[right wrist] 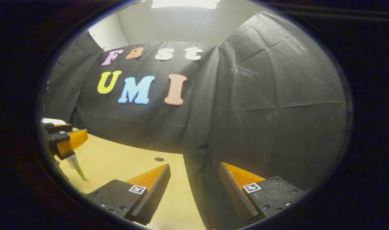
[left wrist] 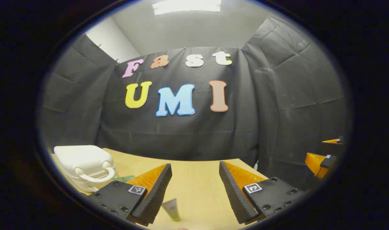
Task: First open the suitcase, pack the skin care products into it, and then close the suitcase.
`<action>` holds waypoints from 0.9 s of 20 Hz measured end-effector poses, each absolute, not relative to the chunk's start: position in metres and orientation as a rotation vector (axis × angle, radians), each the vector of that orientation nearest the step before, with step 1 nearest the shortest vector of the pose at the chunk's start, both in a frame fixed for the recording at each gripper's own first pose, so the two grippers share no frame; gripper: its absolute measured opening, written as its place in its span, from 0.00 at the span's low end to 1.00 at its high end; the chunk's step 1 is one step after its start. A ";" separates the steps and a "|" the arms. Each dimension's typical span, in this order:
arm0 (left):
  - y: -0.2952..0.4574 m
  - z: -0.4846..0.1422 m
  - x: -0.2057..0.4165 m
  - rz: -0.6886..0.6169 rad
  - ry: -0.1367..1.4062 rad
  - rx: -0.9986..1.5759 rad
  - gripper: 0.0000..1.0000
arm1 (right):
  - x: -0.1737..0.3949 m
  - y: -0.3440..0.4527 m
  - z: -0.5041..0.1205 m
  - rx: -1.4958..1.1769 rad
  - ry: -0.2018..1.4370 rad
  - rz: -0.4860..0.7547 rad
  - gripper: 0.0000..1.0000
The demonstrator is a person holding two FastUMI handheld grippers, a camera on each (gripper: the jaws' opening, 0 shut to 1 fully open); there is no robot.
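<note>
Both grippers look to be at the start here, so the step in hand is getting the suitcase open, and neither one has anything in it. In the left gripper view, the left gripper (left wrist: pixel 195 188) has its fingers spread wide and released, nothing between them. Just below and between the fingers, a bit toward the left one, a small greenish tube (left wrist: pixel 172 209) lies on the desk (left wrist: pixel 194 174), presumably one of the skin care products. Leave it for now; I'd steer around it so it doesn't get knocked.

Farther out, past the left finger and off to that side, sits the white suitcase (left wrist: pixel 84 166), lid down, handle facing the camera. Another green item pokes out just beside its base, too hidden to name. To open it cleanly I'd guess one gripper should steady the shell while the other lifts the lid at its front edge, not by the handle, since the handle would probably just drag the whole case.

In the right gripper view, the right gripper (right wrist: pixel 194 188) is released too, fingers apart over bare desk, with the left gripper (right wrist: pixel 66 142) well off beyond its left finger.

Room-wise: the suitcase sits near the desk's left edge, so push inward, not outward. The booth wall hangs close behind the far edge. The middle of the desk is open for swinging the lid.
</note>
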State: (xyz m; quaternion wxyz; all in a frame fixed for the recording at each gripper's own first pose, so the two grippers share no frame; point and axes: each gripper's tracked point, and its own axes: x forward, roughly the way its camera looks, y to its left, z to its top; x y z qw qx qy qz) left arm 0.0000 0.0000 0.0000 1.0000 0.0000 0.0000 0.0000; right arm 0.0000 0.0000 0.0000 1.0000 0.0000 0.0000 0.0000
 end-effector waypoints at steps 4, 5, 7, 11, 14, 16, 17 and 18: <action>0.076 0.037 -0.004 -0.044 0.007 0.001 0.94 | -0.024 0.053 0.029 0.023 -0.008 -0.023 0.94; 0.095 0.050 -0.004 -0.045 0.004 -0.010 0.95 | -0.028 0.066 0.035 0.026 -0.014 -0.025 0.94; 0.138 0.071 -0.007 -0.024 0.000 -0.008 0.95 | -0.034 0.095 0.051 0.044 -0.023 -0.011 0.94; 0.193 0.096 -0.017 0.020 0.007 0.029 0.95 | -0.038 0.148 0.079 0.070 -0.019 0.053 0.94; 0.215 0.103 -0.023 0.029 0.037 0.036 0.95 | -0.040 0.185 0.105 0.070 -0.032 0.126 0.94; 0.221 0.097 -0.026 0.026 0.073 0.015 0.95 | -0.040 0.208 0.121 0.077 -0.031 0.177 0.94; 0.225 0.097 -0.028 0.028 0.081 -0.010 0.95 | -0.040 0.215 0.125 0.068 -0.027 0.195 0.93; 0.230 0.097 -0.028 0.034 0.096 -0.028 0.95 | -0.040 0.220 0.132 0.058 -0.025 0.206 0.93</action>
